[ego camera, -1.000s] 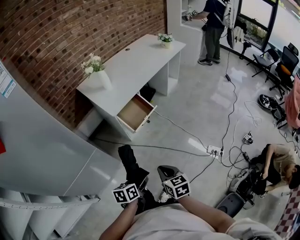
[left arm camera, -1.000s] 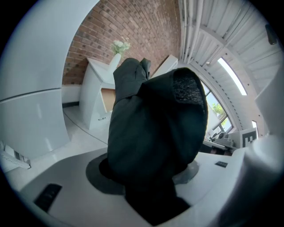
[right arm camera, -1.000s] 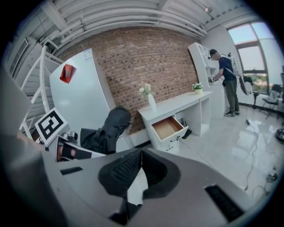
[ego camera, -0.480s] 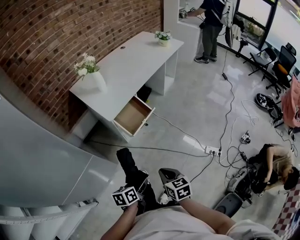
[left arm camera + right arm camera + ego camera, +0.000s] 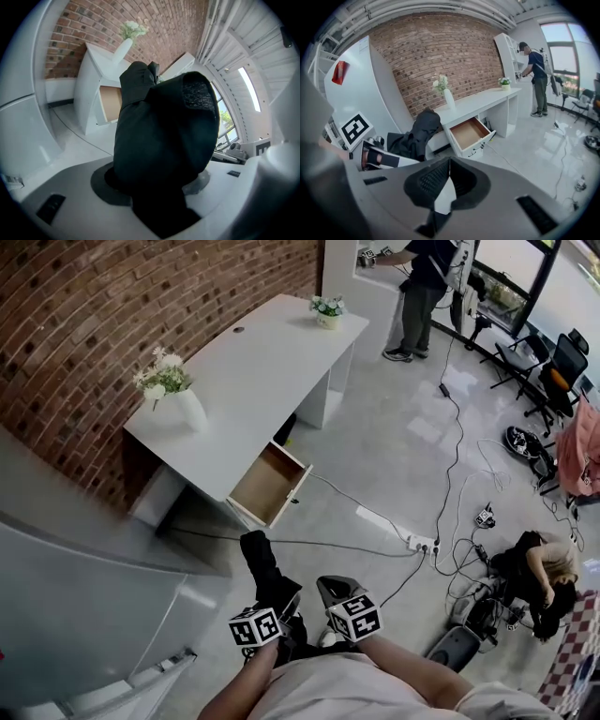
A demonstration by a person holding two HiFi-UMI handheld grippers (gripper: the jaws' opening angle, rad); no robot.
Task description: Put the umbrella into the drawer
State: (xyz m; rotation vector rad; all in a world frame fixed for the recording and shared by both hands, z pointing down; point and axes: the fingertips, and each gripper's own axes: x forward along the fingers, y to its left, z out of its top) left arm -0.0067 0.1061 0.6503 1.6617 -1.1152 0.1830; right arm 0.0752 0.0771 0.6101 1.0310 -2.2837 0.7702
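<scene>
A folded black umbrella [image 5: 257, 566] sticks out forward and upward from my left gripper [image 5: 274, 604], which is shut on it. In the left gripper view the umbrella [image 5: 159, 136] fills the middle and hides the jaws. My right gripper [image 5: 329, 589] is just to its right, shut with nothing in it; its fingertips [image 5: 446, 165] meet. The umbrella [image 5: 419, 131] also shows at the left of the right gripper view. The open wooden drawer [image 5: 268, 480] of the white desk [image 5: 253, 371] lies ahead on the floor side, empty, well apart from both grippers.
A white vase of flowers [image 5: 176, 397] and a small flower pot [image 5: 328, 312] stand on the desk. A grey cabinet [image 5: 75, 587] is close at my left. A power strip [image 5: 422, 543] and cables cross the floor. One person [image 5: 417, 282] stands far back; another crouches [image 5: 542, 568] at right.
The desk and open drawer have come nearer in the head view as I walked toward them. Both grippers keep their pose, the left still holding the umbrella.
</scene>
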